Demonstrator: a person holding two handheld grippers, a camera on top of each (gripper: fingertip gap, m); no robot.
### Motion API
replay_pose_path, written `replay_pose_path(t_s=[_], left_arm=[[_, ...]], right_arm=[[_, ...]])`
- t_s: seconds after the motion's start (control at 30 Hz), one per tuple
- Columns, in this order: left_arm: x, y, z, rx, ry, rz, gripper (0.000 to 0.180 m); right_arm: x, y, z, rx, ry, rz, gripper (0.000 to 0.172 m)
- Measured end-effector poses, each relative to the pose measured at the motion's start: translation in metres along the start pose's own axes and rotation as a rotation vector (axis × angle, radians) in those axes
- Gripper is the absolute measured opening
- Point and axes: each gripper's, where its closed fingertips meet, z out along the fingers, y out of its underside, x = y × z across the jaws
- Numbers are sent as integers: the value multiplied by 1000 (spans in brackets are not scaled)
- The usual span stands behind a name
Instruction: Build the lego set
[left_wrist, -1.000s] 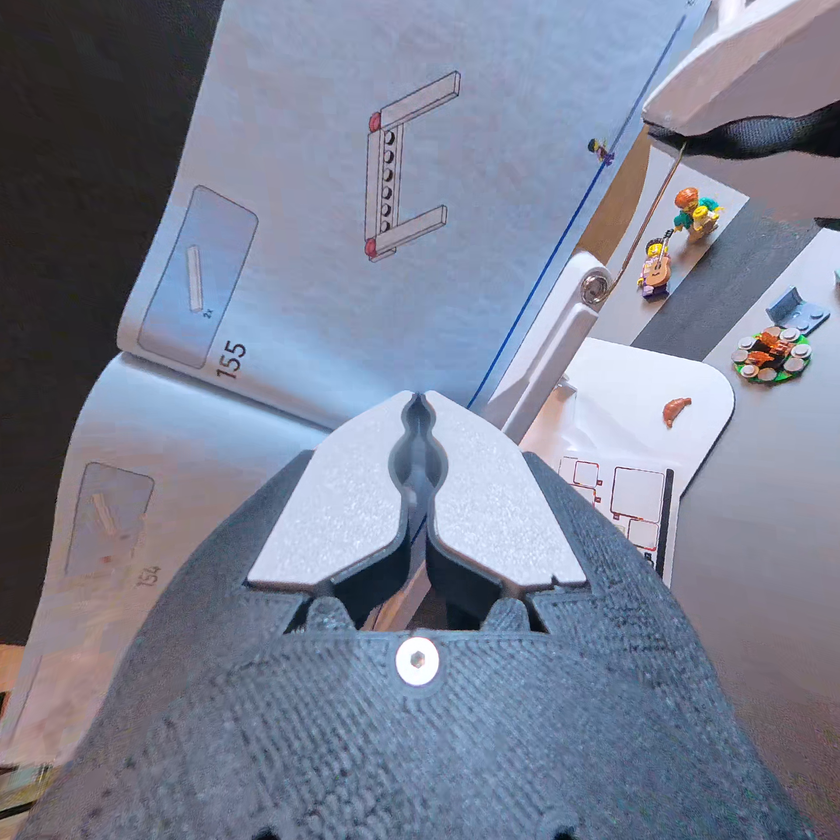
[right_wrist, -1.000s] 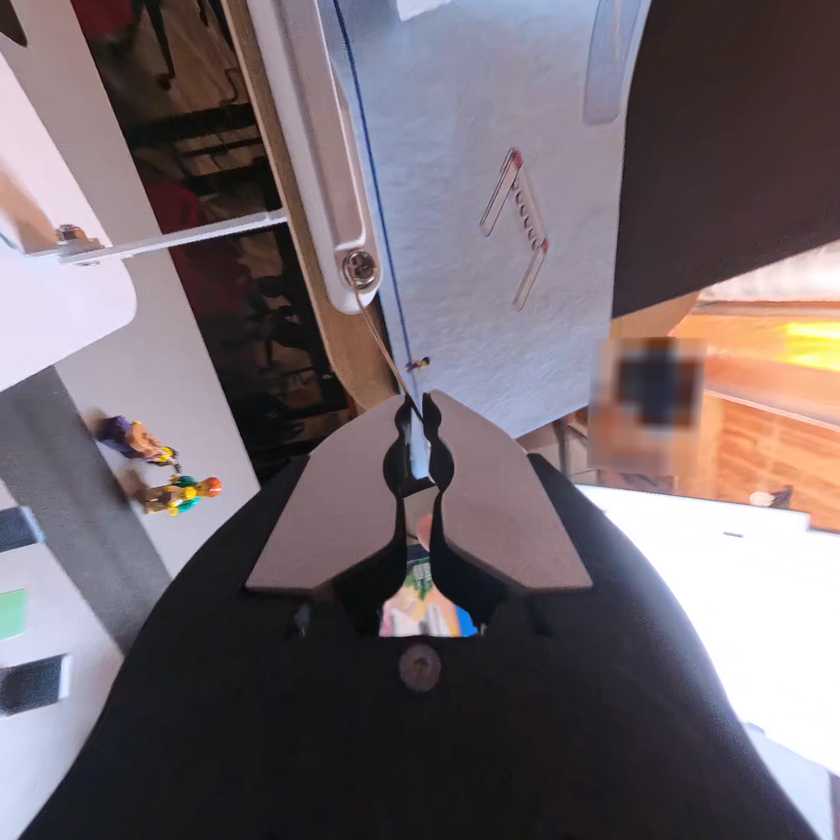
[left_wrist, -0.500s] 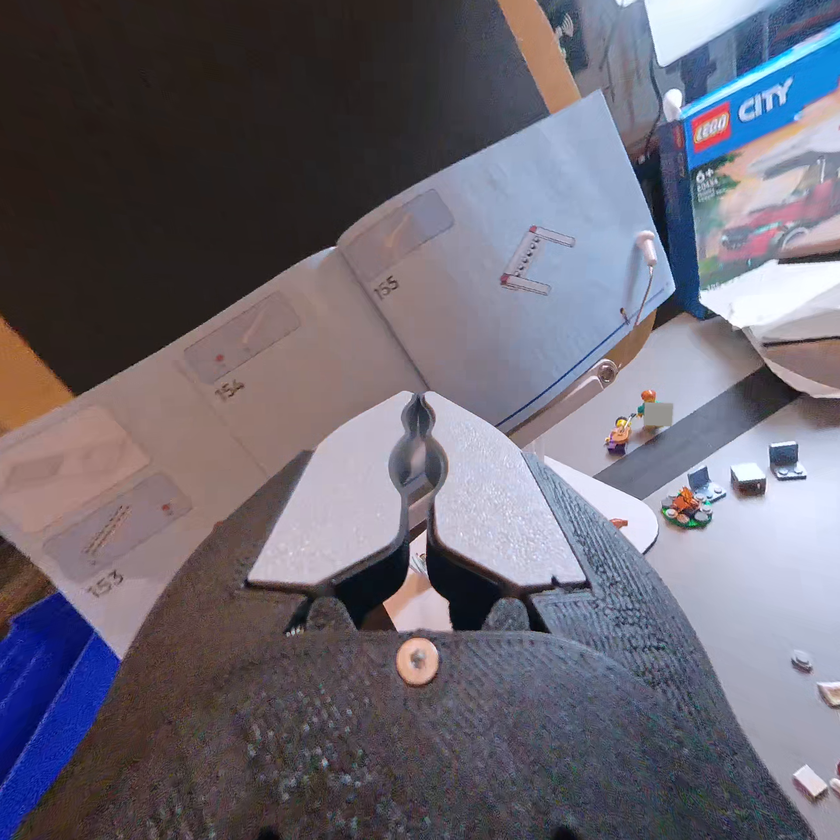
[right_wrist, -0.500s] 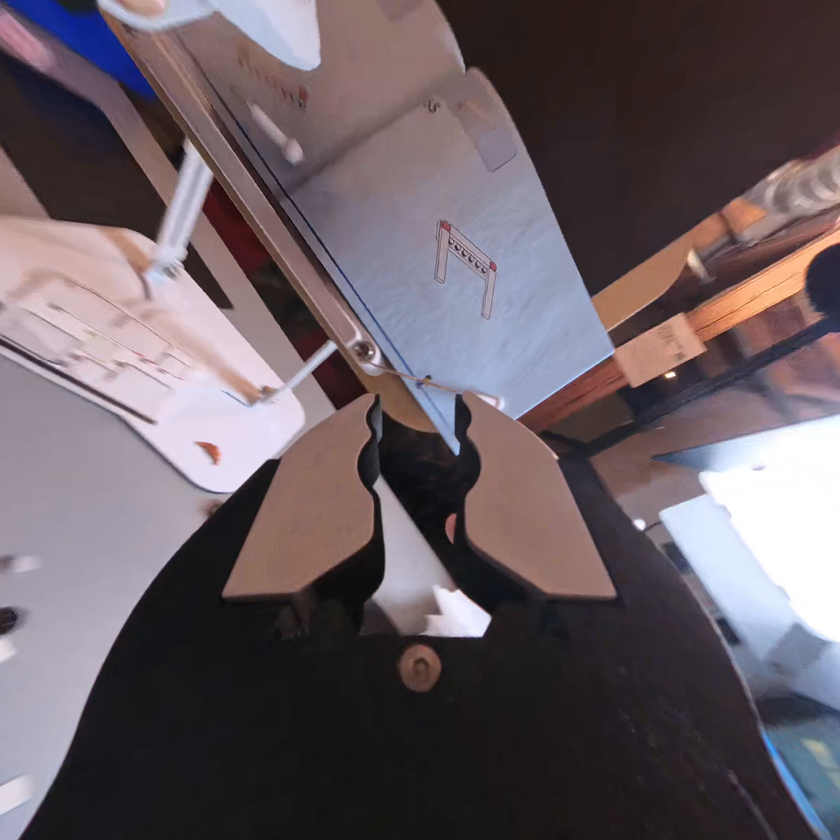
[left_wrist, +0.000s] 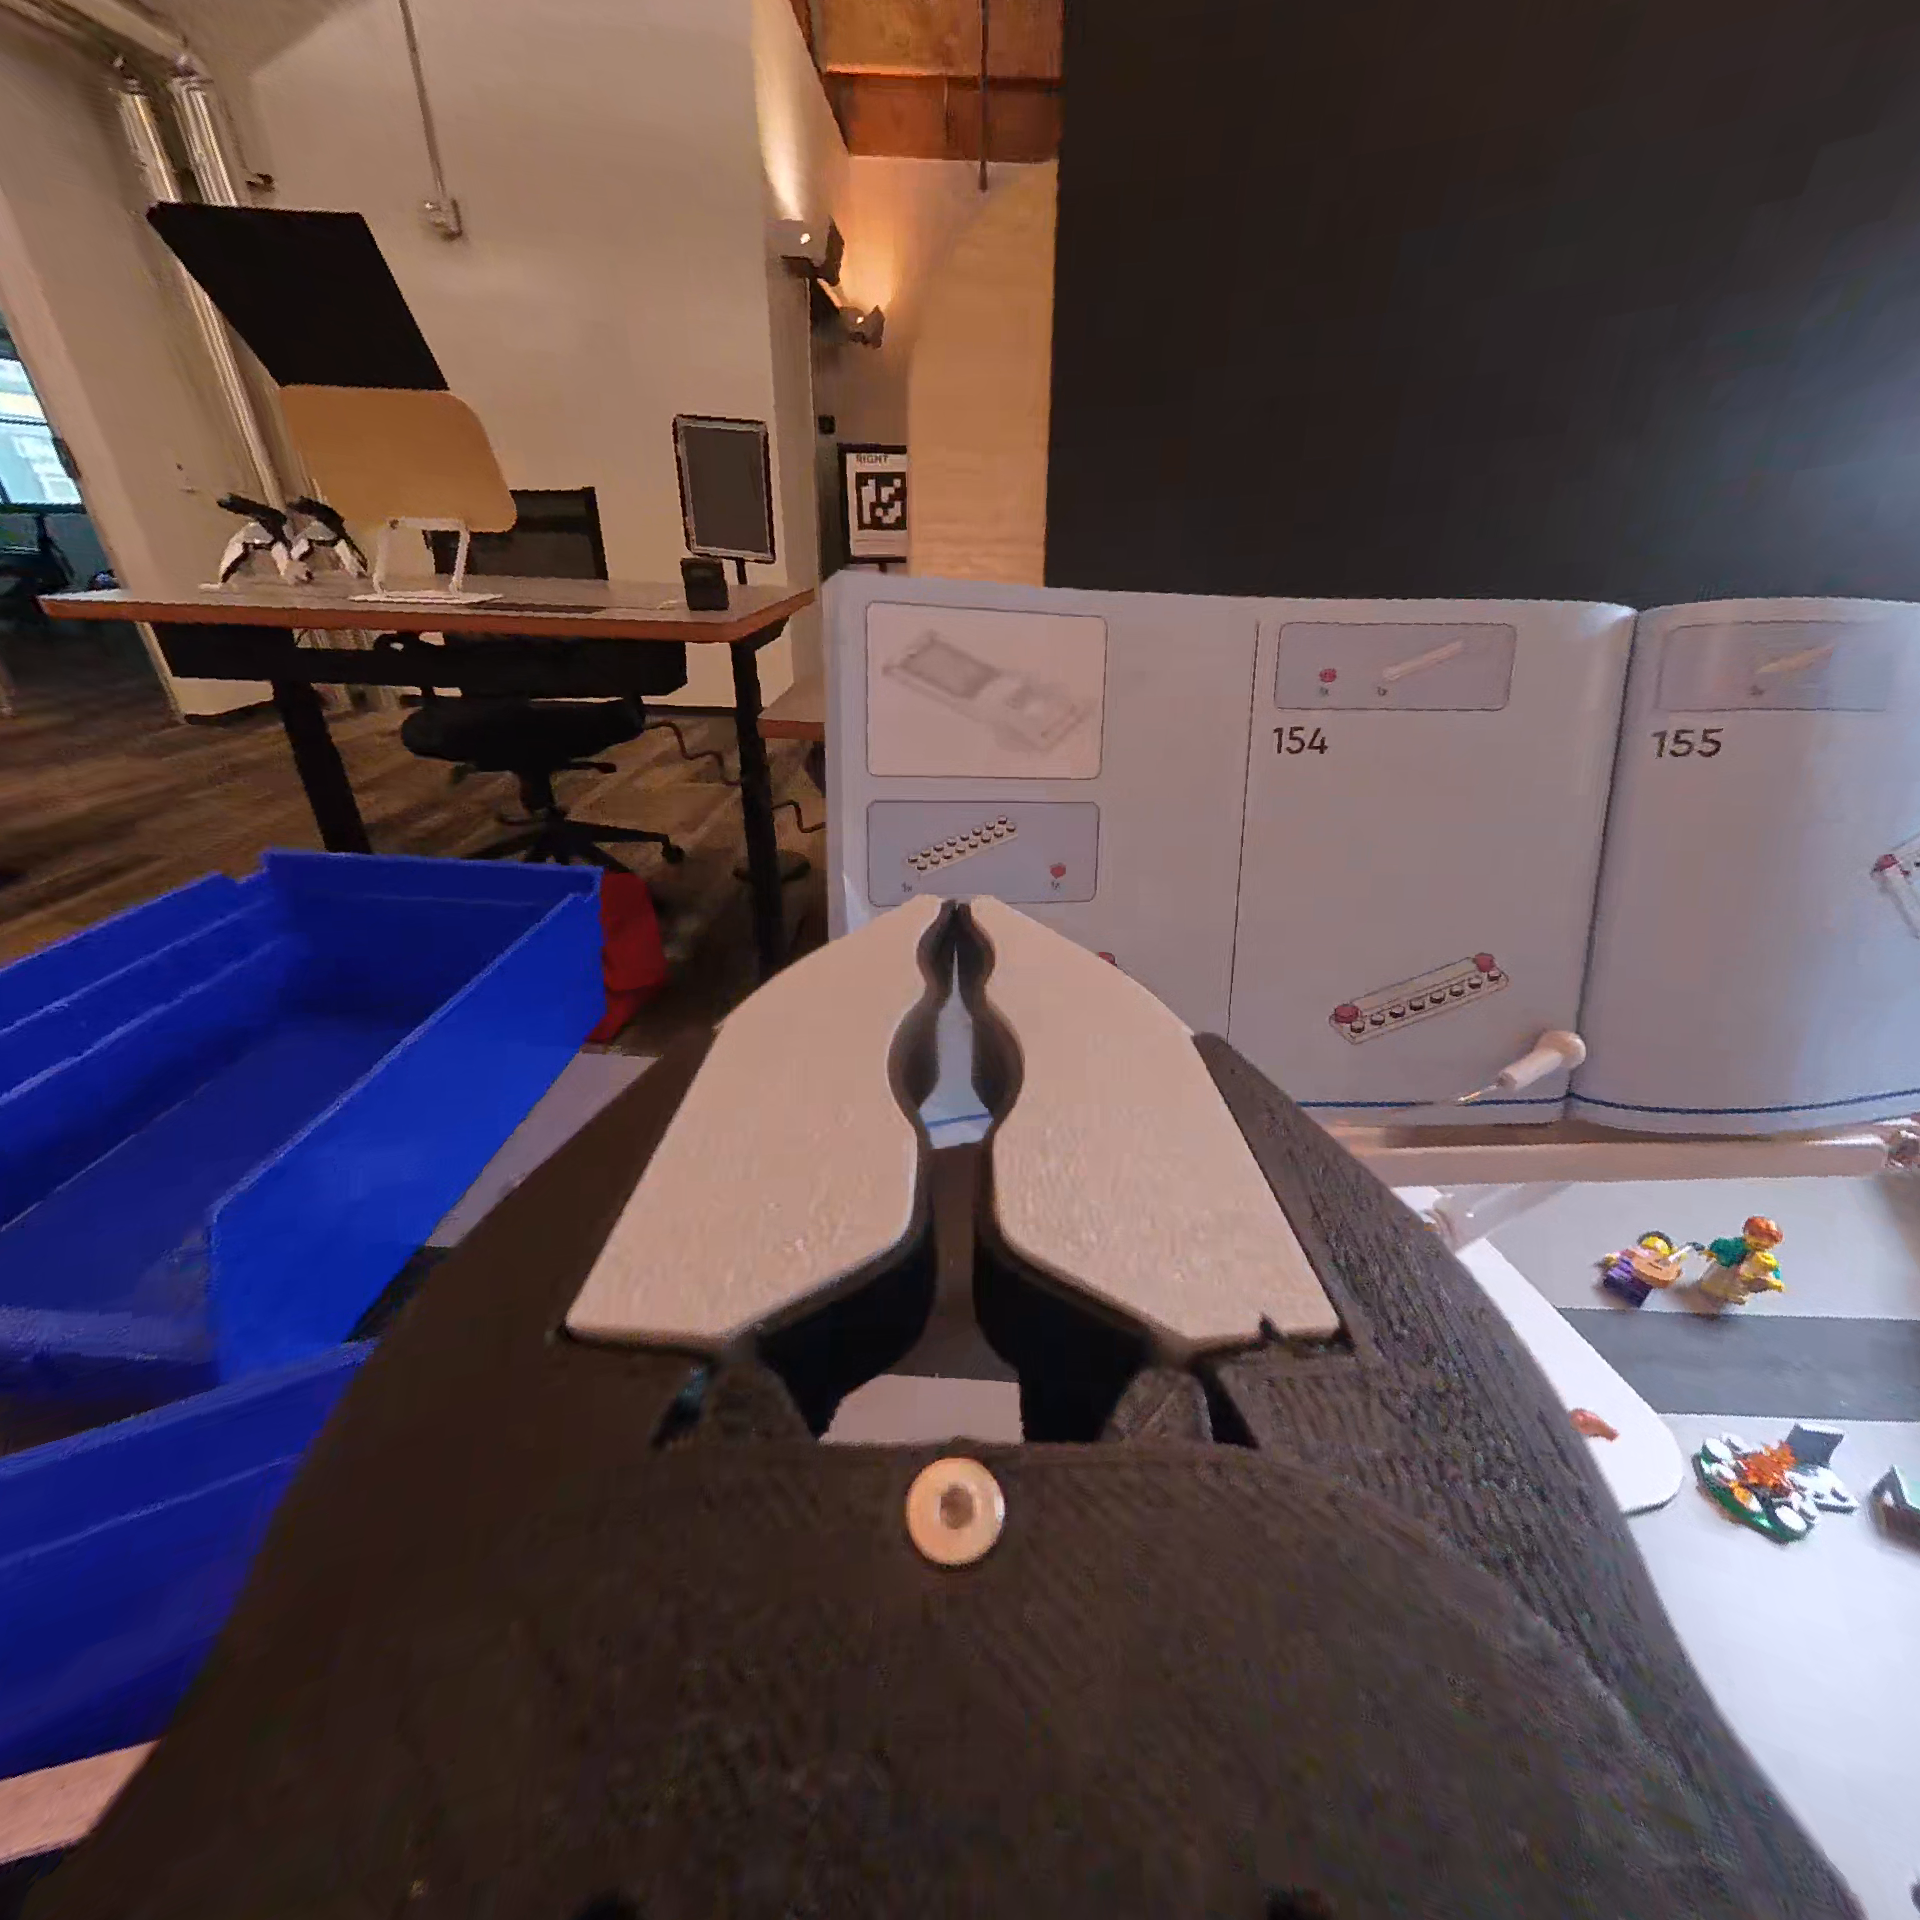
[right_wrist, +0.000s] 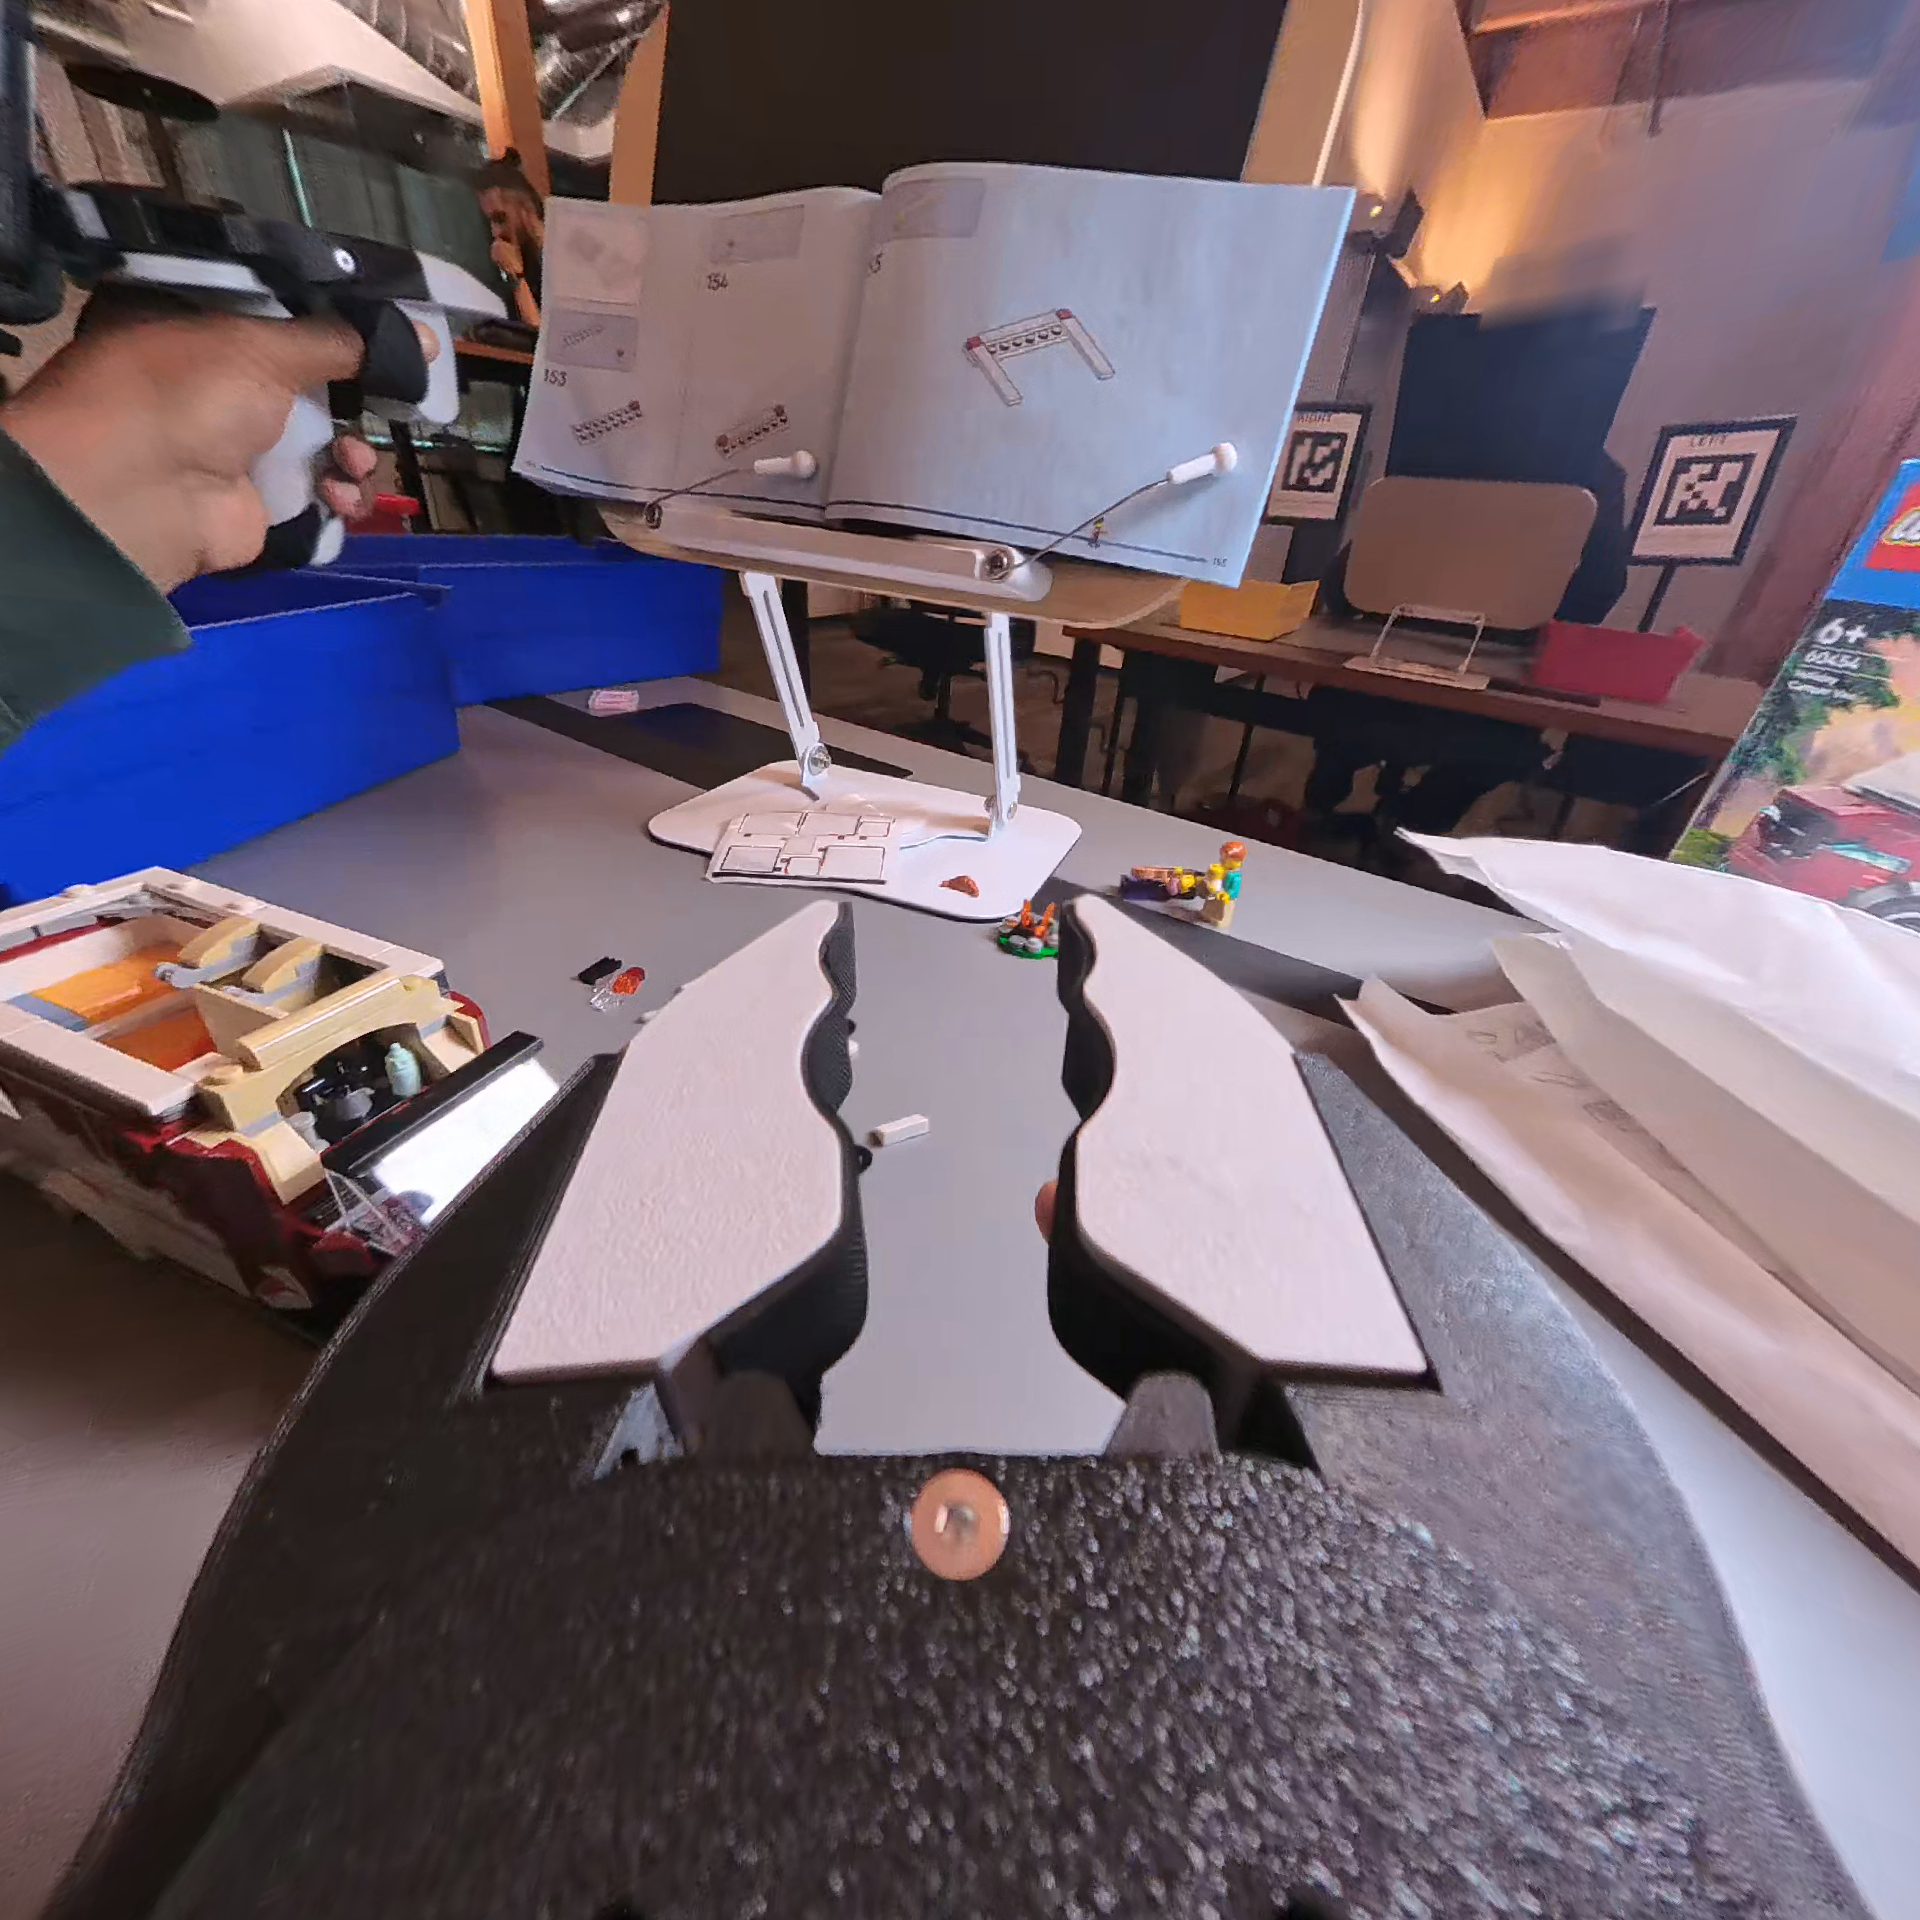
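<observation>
both claws were empty: right claw (right_wrist: 956, 935) stood open above the grey table (right_wrist: 520, 894), a small white brick (right_wrist: 900, 1130) lying between its fingers, untouched. left claw (left_wrist: 954, 912) was closed on nothing, beside blue bins (left_wrist: 312, 1039). farther off, a booklet (right_wrist: 1039, 343) lay open on a white stand (right_wrist: 883, 831), minifigures (right_wrist: 1195, 883) near its base.

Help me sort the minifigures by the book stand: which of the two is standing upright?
The orange-haired minifigure in the teal top stands upright. The purple one beside it, on the stand's side, lies flat on the grey table.
</observation>
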Motion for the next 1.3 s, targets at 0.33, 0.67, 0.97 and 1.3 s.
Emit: replay_pose_path(t_s=[0.33, 0.67, 0.97, 1.3], left_arm=[[-5, 9, 29, 44, -83, -46, 0], [19, 21, 36, 58, -25, -7, 0], [41, -1, 15, 78, 58, -11, 0], [33, -62, -86, -174, 520, 376, 6]], right_arm=[[0, 4, 1, 22, -23, -68, 35], [4, 8, 4, 20, -24, -53, 35], [2, 9, 4, 16, -27, -64, 35], [8, 10, 2, 2, -3, -59, 34]])
